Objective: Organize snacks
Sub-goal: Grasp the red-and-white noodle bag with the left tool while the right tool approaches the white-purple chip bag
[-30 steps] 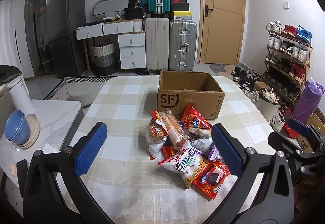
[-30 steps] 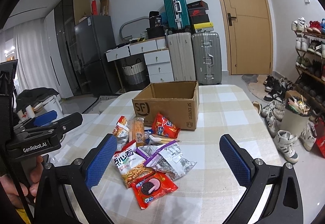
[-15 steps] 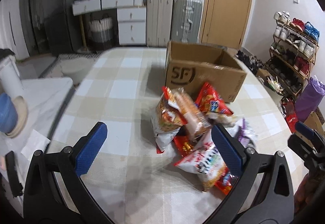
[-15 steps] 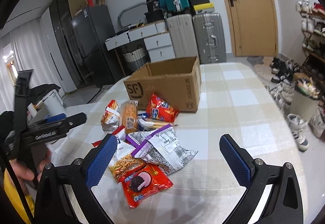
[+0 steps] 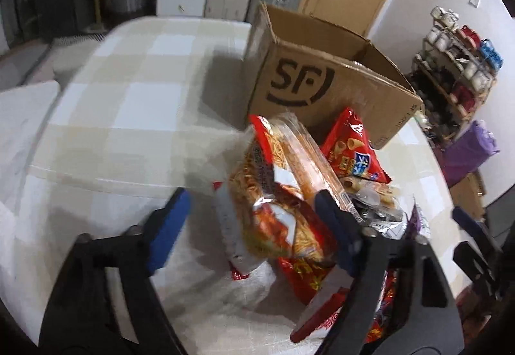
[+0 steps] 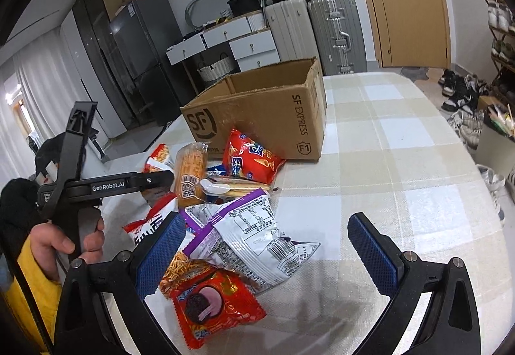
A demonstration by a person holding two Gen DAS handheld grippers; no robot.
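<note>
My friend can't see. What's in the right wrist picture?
The open right gripper hovers over a pile of snack bags on a checked table. Behind them stands an open cardboard box; at left, a hand holds the left gripper.

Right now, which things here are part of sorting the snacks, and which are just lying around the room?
Part of the job:
- cardboard box
- noodle snack bag between the closing left gripper jaws
- red cone-snack bag
- purple-and-white bag
- red cookie pack

Lying about:
- suitcases
- fridge
- shoes
</note>
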